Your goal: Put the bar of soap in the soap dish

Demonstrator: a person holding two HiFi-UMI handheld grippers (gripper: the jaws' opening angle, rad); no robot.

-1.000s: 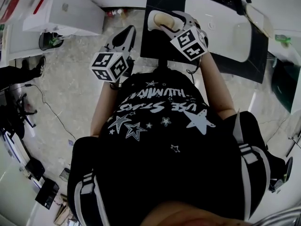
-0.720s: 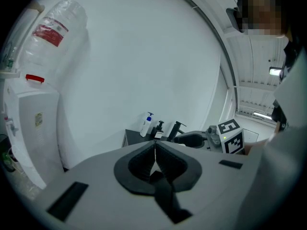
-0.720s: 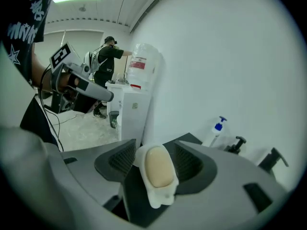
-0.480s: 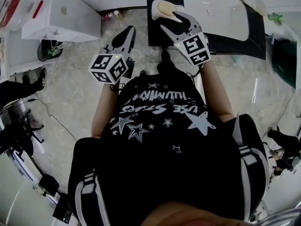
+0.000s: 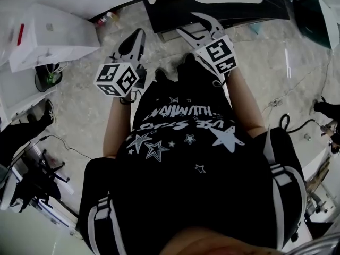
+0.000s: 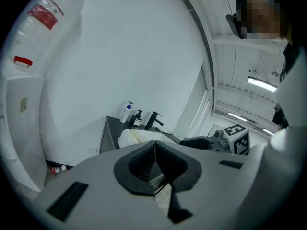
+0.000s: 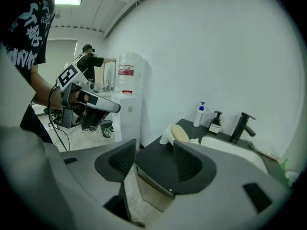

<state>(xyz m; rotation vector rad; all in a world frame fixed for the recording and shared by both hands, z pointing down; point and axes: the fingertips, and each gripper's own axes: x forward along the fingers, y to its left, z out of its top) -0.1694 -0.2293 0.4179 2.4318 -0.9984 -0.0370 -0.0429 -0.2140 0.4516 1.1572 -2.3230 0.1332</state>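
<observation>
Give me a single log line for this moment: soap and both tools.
soap: resting in soap dish on counter | right gripper: fingers apart, empty, clear of soap | left gripper: fingers together, empty

Bare counter point(image 7: 152, 172) btwn my R gripper point(image 7: 154, 159) & soap dish point(image 7: 166, 137): clear path. Faucet point(image 7: 238, 124), bottles point(image 7: 200, 114) stand further right.

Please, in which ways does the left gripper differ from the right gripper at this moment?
The grey left gripper has its jaws together; the grey right gripper has its jaws apart. In the head view the left gripper shows over the pale stone floor, while the right gripper's tips reach the edge of the black counter. Both hold nothing.
</observation>
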